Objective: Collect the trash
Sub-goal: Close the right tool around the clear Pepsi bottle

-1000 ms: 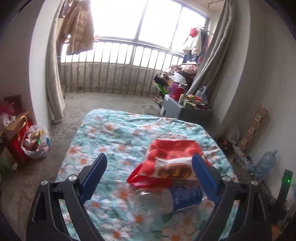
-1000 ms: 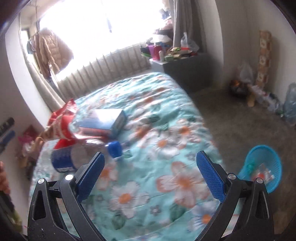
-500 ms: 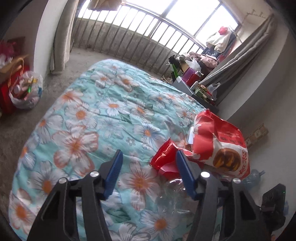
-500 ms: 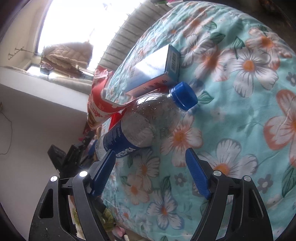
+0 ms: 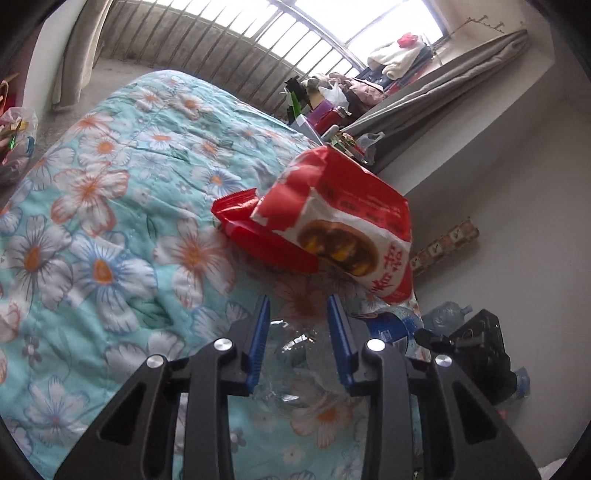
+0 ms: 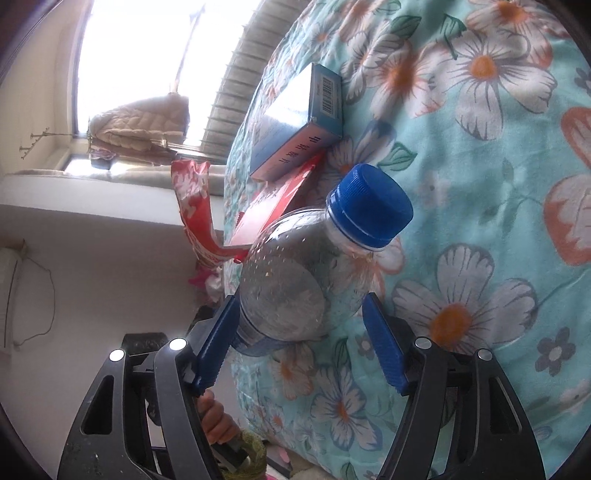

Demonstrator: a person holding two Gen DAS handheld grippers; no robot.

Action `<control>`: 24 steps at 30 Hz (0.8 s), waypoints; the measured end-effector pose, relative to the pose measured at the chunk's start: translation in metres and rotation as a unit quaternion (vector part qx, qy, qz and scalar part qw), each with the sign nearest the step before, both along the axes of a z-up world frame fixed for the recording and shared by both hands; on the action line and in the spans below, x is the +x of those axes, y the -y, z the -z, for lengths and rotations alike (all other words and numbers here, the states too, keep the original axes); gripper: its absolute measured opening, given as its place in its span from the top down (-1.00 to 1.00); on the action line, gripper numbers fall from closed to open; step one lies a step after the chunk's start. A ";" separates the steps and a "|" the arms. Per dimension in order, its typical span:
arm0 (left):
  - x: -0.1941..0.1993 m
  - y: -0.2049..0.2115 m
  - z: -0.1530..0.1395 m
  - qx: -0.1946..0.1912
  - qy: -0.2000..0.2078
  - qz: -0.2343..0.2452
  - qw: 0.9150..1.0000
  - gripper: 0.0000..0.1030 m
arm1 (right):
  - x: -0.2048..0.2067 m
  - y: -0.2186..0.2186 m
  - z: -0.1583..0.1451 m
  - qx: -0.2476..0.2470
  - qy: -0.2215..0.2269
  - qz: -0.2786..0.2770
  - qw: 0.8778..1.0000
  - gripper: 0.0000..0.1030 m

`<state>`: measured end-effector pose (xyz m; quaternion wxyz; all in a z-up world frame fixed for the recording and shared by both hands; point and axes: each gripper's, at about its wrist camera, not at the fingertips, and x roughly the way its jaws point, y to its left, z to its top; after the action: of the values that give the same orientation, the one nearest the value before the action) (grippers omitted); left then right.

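Daylight from the barred window [image 5: 303,33], blown out to white in both views; the wall [image 6: 110,266] below it in the right view sits in soft grey shade. Strong fisheye bending with dark vignette at all corners; railings and the quilt [image 5: 110,192] curve toward the edges. Focus fair at centre, with specular glints on the clear bottle [image 6: 295,288] and small bright spots on the gripper bolts; far clutter by the curtain [image 5: 443,92] is soft and low in detail.
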<state>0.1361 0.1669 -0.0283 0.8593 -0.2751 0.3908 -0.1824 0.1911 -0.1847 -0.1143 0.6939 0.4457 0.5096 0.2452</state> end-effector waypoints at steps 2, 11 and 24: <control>-0.007 0.002 -0.002 -0.004 -0.001 0.010 1.000 0.40 | -0.002 0.002 0.001 0.004 -0.001 0.004 1.000 -0.28; -0.031 0.025 -0.002 -0.049 -0.022 0.076 0.996 0.40 | -0.003 0.034 -0.011 -0.021 0.005 0.030 0.999 -0.22; -0.056 0.133 0.008 -0.077 -0.055 0.266 0.959 0.40 | -0.021 0.051 -0.006 -0.080 -0.026 0.036 0.996 -0.53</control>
<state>0.0806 0.0339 -0.0364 0.7335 -0.2359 0.4812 -0.4181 0.1705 -0.2355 -0.1084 0.7224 0.4134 0.5287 0.1668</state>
